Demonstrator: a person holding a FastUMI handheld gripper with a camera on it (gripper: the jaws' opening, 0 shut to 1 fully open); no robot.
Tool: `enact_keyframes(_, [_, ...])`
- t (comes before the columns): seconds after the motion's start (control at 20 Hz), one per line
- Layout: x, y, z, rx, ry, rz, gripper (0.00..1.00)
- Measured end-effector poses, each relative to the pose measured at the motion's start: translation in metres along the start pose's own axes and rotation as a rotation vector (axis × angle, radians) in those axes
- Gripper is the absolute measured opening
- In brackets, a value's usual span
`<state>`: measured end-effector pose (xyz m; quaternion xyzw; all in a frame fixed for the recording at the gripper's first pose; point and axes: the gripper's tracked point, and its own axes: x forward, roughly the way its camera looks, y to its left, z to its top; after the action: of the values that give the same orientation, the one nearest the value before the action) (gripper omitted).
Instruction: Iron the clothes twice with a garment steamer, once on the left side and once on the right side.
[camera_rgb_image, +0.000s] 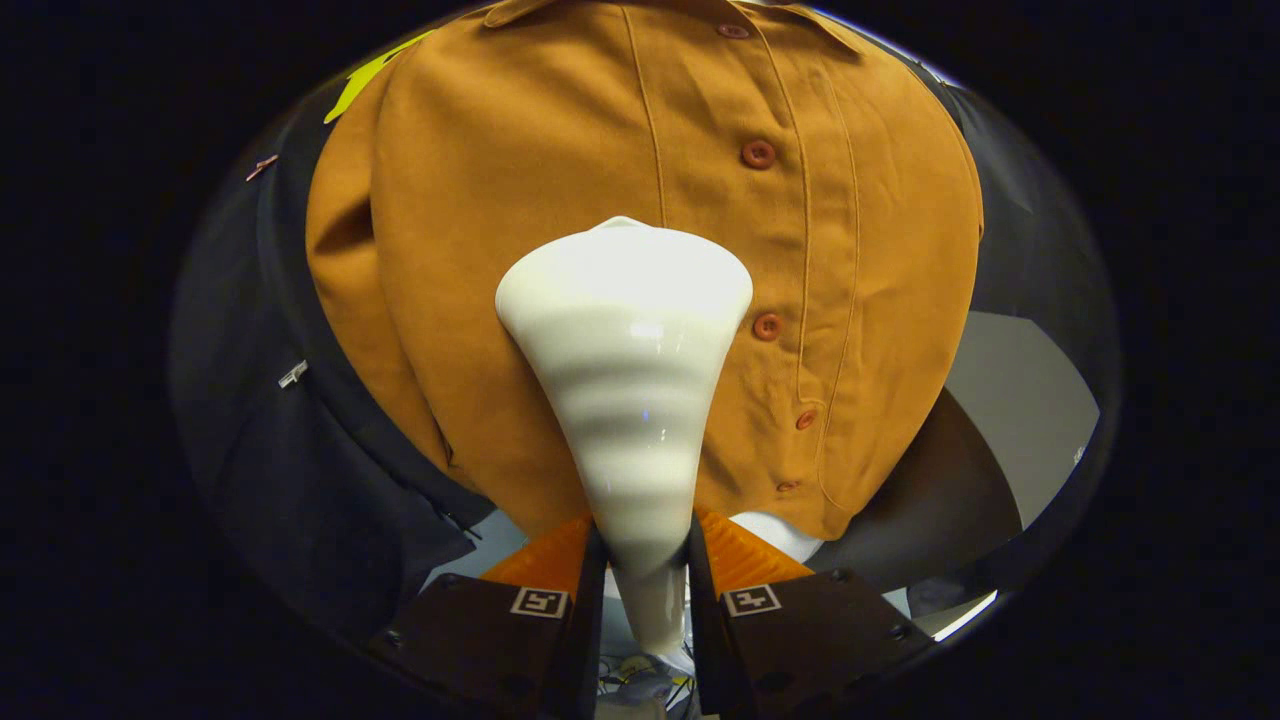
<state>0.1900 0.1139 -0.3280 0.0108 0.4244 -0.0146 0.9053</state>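
A brown-orange button-up shirt (560, 200) hangs in front of the booth wall, its button placket (758, 155) running down to the right of the middle. A white garment steamer (625, 360) rises from between my fingers, its wide head up against the shirt's front just left of the placket. My gripper (645, 570) is shut on the steamer's narrow handle, one finger pressing on each side. The steamer head hides the part of the shirt behind it.
Black cloth wall (300, 430) surrounds the shirt. A white rounded base (780, 532) shows under the shirt's hem. A pale grey surface (1020, 410) lies to the right. Cables (640, 685) lie below the fingers.
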Motion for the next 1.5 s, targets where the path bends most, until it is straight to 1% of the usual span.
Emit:
enact_keyframes(0.65, [0.016,-0.006,-0.074,0.016,0.208,-0.001,0.42])
enact_keyframes(0.85, [0.013,-0.009,-0.084,0.028,0.235,0.000,0.42])
enact_keyframes(0.95, [0.006,-0.014,-0.077,0.035,0.209,-0.007,0.42])
enact_keyframes(1.05, [-0.004,-0.020,-0.060,0.041,0.151,-0.013,0.42])
enact_keyframes(1.25, [-0.028,-0.032,-0.018,0.055,0.000,-0.041,0.42])
enact_keyframes(1.35, [-0.044,-0.044,0.007,0.061,-0.078,-0.072,0.42])
enact_keyframes(1.5, [-0.059,-0.059,0.038,0.067,-0.189,-0.091,0.42])
